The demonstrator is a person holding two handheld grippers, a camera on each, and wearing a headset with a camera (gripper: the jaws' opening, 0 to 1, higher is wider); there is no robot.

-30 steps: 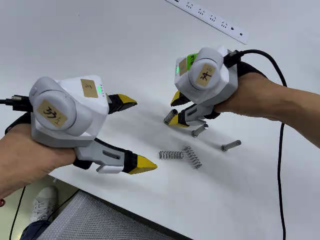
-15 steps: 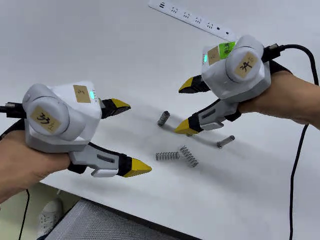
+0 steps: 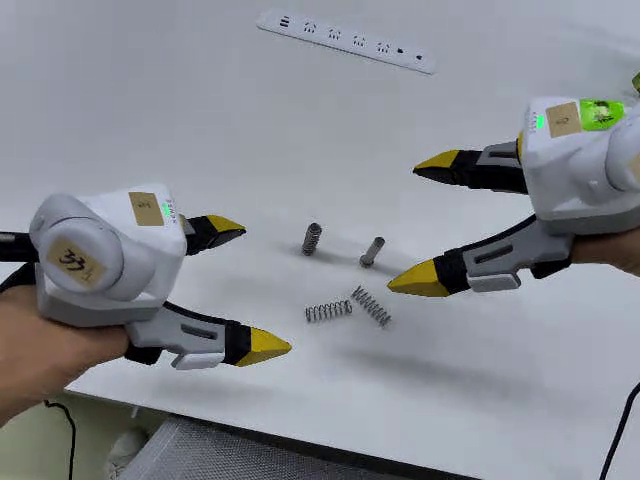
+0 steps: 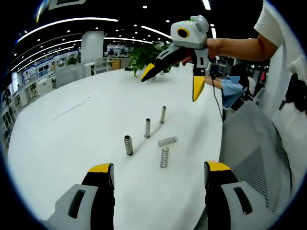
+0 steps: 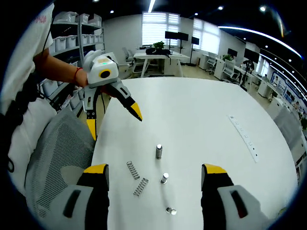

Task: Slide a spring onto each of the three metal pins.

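On the white table (image 3: 200, 130) one metal pin (image 3: 312, 238) stands with a spring around it. A bare pin (image 3: 372, 250) stands just to its right. The left gripper view shows the sprung pin (image 4: 128, 144) and two bare pins (image 4: 147, 128), (image 4: 163, 115) in a row. Two loose springs (image 3: 328, 311), (image 3: 370, 306) lie in front of the pins. My left gripper (image 3: 248, 288) hovers open at the left. At the right, my right gripper (image 3: 420, 222) is open and raised, holding nothing.
A white power strip (image 3: 345, 42) lies at the far side of the table. The table's near edge runs along the bottom, with a grey mesh chair (image 3: 200, 455) below it. A person's hands hold both grippers.
My right gripper has opened, let go of the sprung pin, and drawn up and to the right. The left gripper stays open in much the same place. The camera has shifted.
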